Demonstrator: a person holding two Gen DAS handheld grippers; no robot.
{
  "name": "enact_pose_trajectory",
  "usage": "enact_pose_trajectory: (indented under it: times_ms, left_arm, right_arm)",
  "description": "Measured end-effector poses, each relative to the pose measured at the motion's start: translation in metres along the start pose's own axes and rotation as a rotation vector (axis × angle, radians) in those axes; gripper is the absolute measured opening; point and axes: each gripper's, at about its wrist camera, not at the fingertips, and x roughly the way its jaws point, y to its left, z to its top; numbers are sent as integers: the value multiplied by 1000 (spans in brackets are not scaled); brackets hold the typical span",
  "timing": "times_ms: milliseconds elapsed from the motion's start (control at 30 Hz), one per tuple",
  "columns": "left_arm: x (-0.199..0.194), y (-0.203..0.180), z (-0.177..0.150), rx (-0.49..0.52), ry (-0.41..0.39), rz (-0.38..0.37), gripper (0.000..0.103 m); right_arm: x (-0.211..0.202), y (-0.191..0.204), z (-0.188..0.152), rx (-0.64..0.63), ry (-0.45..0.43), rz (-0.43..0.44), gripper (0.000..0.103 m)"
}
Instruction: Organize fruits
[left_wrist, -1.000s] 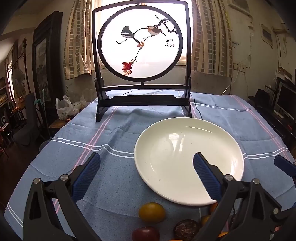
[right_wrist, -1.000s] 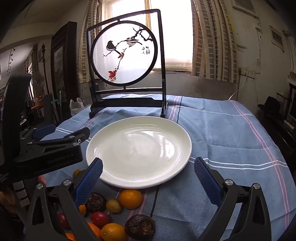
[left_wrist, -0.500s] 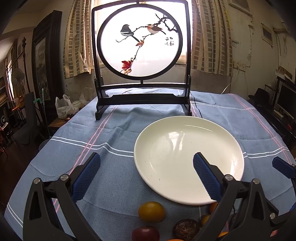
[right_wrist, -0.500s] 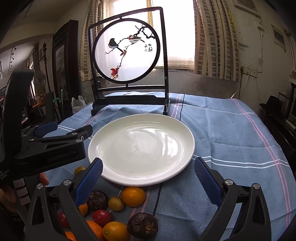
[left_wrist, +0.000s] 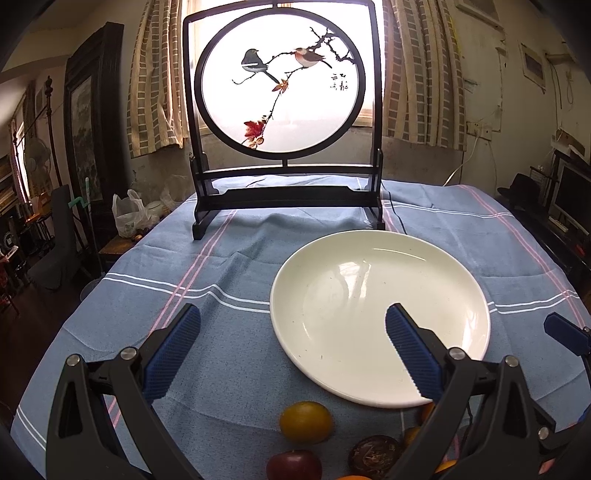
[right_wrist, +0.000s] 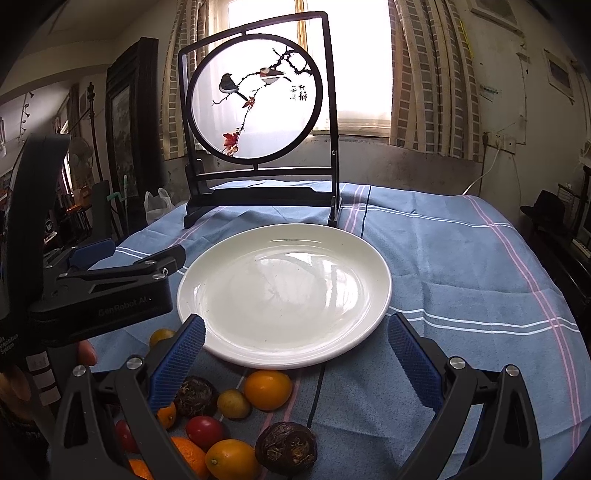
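A white plate (left_wrist: 461, 295) (right_wrist: 373, 266) lies bare on the blue tablecloth. Small fruits sit in a loose pile in front of it: an orange one (right_wrist: 267, 389), a yellowish one (right_wrist: 233, 403), a red one (right_wrist: 204, 431), two dark wrinkled ones (right_wrist: 286, 446). The left wrist view shows a yellow-orange fruit (left_wrist: 306, 421) and a dark red one (left_wrist: 293, 464). My left gripper (left_wrist: 291, 347) is open and empty above the cloth, left of the plate. My right gripper (right_wrist: 295, 360) is open and empty over the plate's near rim. The left gripper also shows in the right wrist view (right_wrist: 110, 288).
A black-framed round screen with painted birds (left_wrist: 284, 122) (right_wrist: 258, 122) stands at the table's far side. A thin cable (right_wrist: 317, 391) runs under the plate's front. Chairs, a plastic bag (left_wrist: 129, 218) and furniture stand beyond the table's left edge.
Both grippers have drifted slightly, so the screen and plate sit a little differently in view. Both stay open and empty. The fruits have not moved.
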Motion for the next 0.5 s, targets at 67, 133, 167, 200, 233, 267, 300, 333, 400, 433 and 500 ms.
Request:
enact_pose_trajectory:
  times_ms: [67,133,167,200,233,267,300,333,400,433,500]
  left_arm:
    - [-5,2,1,9,6,-35,98]
    - [-18,6,-1,14,-2,-80,98]
    - [-27,7,-4,33,-14,-105,98]
    - [-38,8,-8,64,-23,-127,99]
    - [-48,8,-15,101,-30,-146,99]
    - [-58,9,-22,140,-34,-166,99]
    - [-69,9,-30,179,-29,-190,99]
    - [-78,9,-39,212,-20,-213,99]
    - [-96,11,-58,271,8,-271,99]
    - [-104,11,-69,301,28,-302,99]
    - [-119,10,-91,353,69,-370,99]
  right_arm:
    - [-6,-2,4,-5,5,5,100]
    - [-19,-6,6,-18,16,35,100]
    - [-27,-9,6,-38,28,46,100]
    - [-35,-11,3,-69,46,53,100]
    - [-43,-15,-1,-106,70,55,100]
    - [-51,-18,-7,-137,93,52,100]
    - [-59,-23,-15,-157,116,50,100]
    - [-67,-27,-23,-168,142,54,100]
    - [-80,-37,-41,-172,190,77,99]
    - [-87,-40,-50,-171,214,86,99]
    - [-95,-44,-65,-149,275,148,80]
